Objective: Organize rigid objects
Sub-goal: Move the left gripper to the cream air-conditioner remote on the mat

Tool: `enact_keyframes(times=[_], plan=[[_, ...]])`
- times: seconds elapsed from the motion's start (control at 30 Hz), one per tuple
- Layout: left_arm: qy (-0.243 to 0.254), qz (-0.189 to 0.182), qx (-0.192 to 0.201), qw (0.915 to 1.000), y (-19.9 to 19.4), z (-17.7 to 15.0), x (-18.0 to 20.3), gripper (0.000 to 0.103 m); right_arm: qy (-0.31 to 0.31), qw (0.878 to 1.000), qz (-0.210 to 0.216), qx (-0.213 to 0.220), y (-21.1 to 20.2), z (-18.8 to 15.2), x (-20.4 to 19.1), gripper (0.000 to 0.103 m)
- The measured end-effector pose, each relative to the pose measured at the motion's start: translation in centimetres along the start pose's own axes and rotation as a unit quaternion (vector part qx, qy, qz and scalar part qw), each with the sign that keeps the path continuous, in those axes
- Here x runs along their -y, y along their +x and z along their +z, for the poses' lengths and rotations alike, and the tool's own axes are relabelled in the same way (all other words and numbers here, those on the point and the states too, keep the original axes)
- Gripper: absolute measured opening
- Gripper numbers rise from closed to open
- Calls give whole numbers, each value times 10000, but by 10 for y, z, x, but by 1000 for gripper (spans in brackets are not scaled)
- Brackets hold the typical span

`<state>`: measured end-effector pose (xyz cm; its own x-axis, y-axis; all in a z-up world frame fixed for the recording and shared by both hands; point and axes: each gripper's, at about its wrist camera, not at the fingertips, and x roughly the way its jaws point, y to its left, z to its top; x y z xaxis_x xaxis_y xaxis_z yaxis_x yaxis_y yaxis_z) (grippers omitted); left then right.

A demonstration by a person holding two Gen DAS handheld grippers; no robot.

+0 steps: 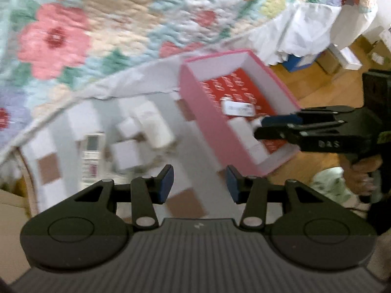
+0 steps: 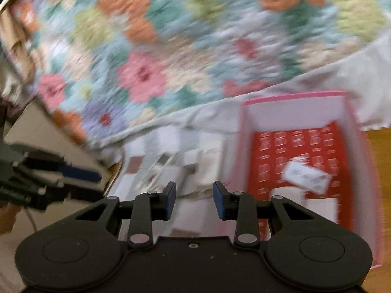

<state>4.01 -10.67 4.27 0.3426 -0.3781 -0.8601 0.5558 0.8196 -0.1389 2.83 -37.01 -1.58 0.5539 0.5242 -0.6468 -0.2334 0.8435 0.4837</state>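
Note:
A pink box (image 1: 210,122) with a red patterned floor stands on a grey and white checked mat (image 1: 190,180); it also shows in the right wrist view (image 2: 366,171). Inside lie a white labelled card (image 1: 238,108) (image 2: 306,177) and small white boxes (image 1: 246,134) (image 2: 320,207). Left of the box lie several white boxes (image 1: 146,127) (image 2: 210,163) and a white remote (image 1: 91,156). My left gripper (image 1: 200,184) is open and empty above the mat. My right gripper (image 2: 194,200) is open and empty; in the left wrist view it (image 1: 268,127) hovers over the box's right part.
A floral quilt (image 1: 85,29) (image 2: 171,48) hangs over the bed edge behind the mat. Wooden floor (image 1: 305,92) with cardboard and white boxes (image 1: 342,58) lies to the right. A cardboard box (image 2: 48,131) sits at left in the right wrist view. Both views are motion-blurred.

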Motion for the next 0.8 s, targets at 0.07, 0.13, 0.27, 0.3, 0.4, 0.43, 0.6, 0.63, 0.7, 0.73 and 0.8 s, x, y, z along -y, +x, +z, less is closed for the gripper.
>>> enact_keyframes(times=[0.07, 0.13, 0.27, 0.3, 0.4, 0.43, 0.6, 0.63, 0.7, 0.73, 0.8], plan=[[-30, 5, 104, 9999, -5, -14, -14, 46, -340, 9994, 35, -74, 9, -5, -22, 40], [-209, -68, 145, 9997, -6, -32, -30, 46, -650, 9978, 103, -105, 15, -11, -41, 39], [-383, 136, 201, 9990, -6, -62, -55, 46, -966, 9944, 359, -224, 26, -19, -73, 39], [-412, 251, 281, 9984, -6, -67, -62, 46, -967, 9940, 446, -248, 31, -20, -80, 41], [-673, 403, 430, 9960, -4, -74, -87, 46, -1050, 9926, 516, -310, 50, -18, -103, 50], [-793, 391, 431, 9952, -1, -76, -97, 46, -1132, 9916, 512, -370, 58, -17, -111, 50], [-1218, 301, 479, 9909, 13, -73, -141, 46, -1059, 9907, 421, -744, 109, -19, -131, 54], [-1295, 245, 464, 9902, 19, -73, -146, 46, -911, 9915, 395, -843, 123, -20, -130, 54], [-1354, 187, 383, 9899, 34, -76, -156, 45, -772, 9915, 296, -1004, 142, -24, -128, 56], [-1355, 186, 332, 9900, 40, -77, -158, 45, -697, 9919, 204, -1041, 153, -27, -126, 56], [-1378, 157, 228, 9901, 56, -81, -163, 44, -590, 9924, 36, -1079, 167, -35, -124, 57]])
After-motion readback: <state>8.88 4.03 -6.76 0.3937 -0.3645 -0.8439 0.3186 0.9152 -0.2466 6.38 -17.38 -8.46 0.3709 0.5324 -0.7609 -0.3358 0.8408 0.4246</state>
